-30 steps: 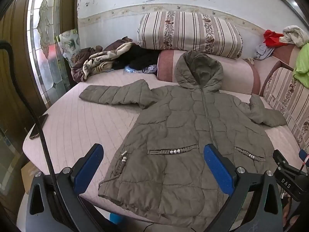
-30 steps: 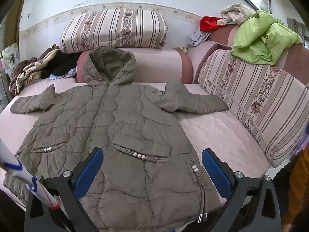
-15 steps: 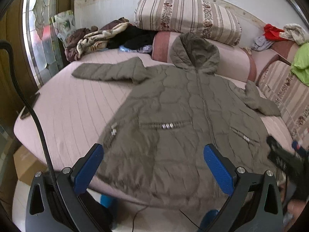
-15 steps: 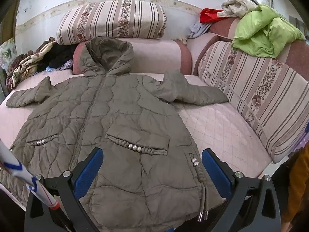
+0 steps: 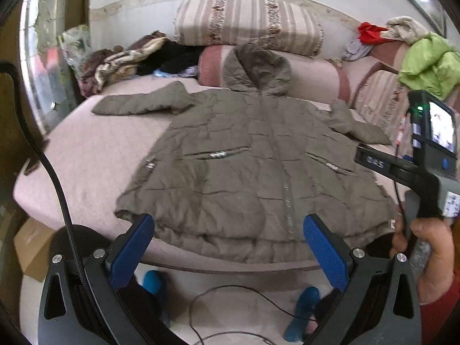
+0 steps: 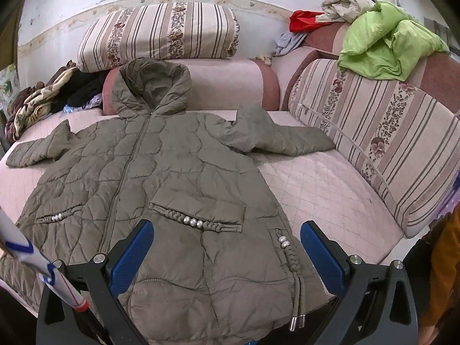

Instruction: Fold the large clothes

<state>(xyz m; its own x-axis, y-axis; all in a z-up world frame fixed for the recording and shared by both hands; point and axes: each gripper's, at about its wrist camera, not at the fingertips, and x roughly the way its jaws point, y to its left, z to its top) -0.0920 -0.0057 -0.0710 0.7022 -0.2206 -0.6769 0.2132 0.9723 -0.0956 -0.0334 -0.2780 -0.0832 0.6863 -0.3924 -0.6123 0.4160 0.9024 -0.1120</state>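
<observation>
Across the pink sofa bed (image 6: 325, 184) the quilted olive coat (image 6: 178, 178) is lying face up, sleeves spread, ready for folding. Both hand-held grippers, left (image 5: 228, 243) and right (image 6: 227, 247), are hovering over its hem, jaws spread wide, gripping nothing.

Left wrist view: set back beyond the bed's (image 5: 86, 155) foot edge, looking down its length. Right wrist view: nearer, low over the hem. Shared: hooded quilted coat (image 5: 253, 166) (image 6: 172, 189), striped cushions (image 5: 247, 26) (image 6: 161, 31).
</observation>
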